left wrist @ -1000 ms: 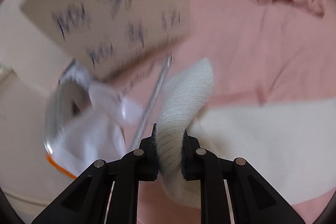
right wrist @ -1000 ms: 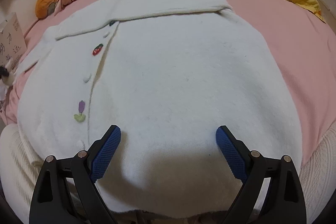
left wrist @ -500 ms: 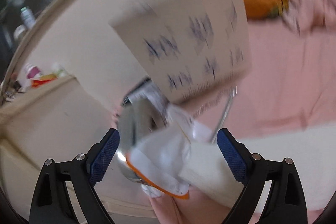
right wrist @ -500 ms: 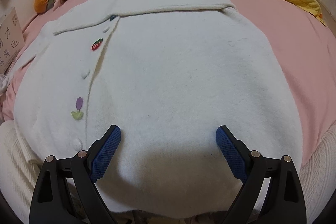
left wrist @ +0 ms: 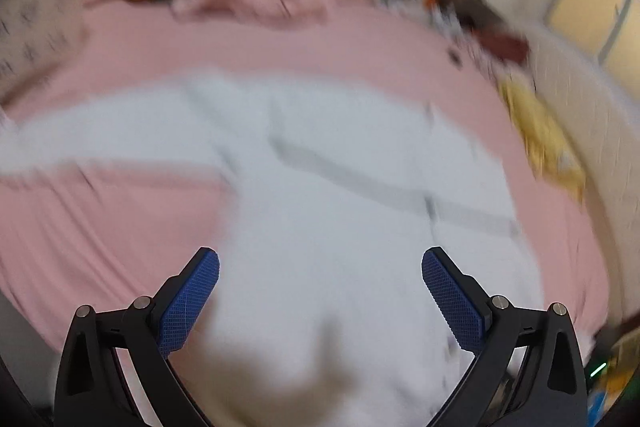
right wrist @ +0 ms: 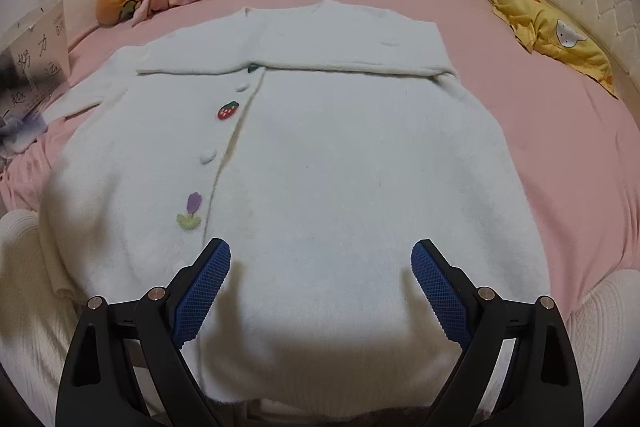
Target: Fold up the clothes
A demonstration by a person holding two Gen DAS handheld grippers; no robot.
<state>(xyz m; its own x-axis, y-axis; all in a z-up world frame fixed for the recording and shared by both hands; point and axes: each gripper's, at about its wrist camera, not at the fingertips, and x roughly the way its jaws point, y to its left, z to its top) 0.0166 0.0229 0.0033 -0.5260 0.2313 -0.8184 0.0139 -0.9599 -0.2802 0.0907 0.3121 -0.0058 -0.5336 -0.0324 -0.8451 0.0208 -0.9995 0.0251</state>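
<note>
Cardigan (right wrist: 340, 167) lies flat, sleeve released | left gripper (left wrist: 320, 291) jaws just opened, nothing between | right gripper (right wrist: 320, 287) spread, empty | next fold pending

Cardigan (right wrist: 340, 155): white, fuzzy matt knit. Bedsheet (right wrist: 560, 131): smooth matt pink cloth. Right gripper (right wrist: 321, 259): black matt plastic, blue knurled pads (right wrist: 204, 291). Headboard (right wrist: 576, 11): tufted, possibly leatherette. Left view blurred.
</note>
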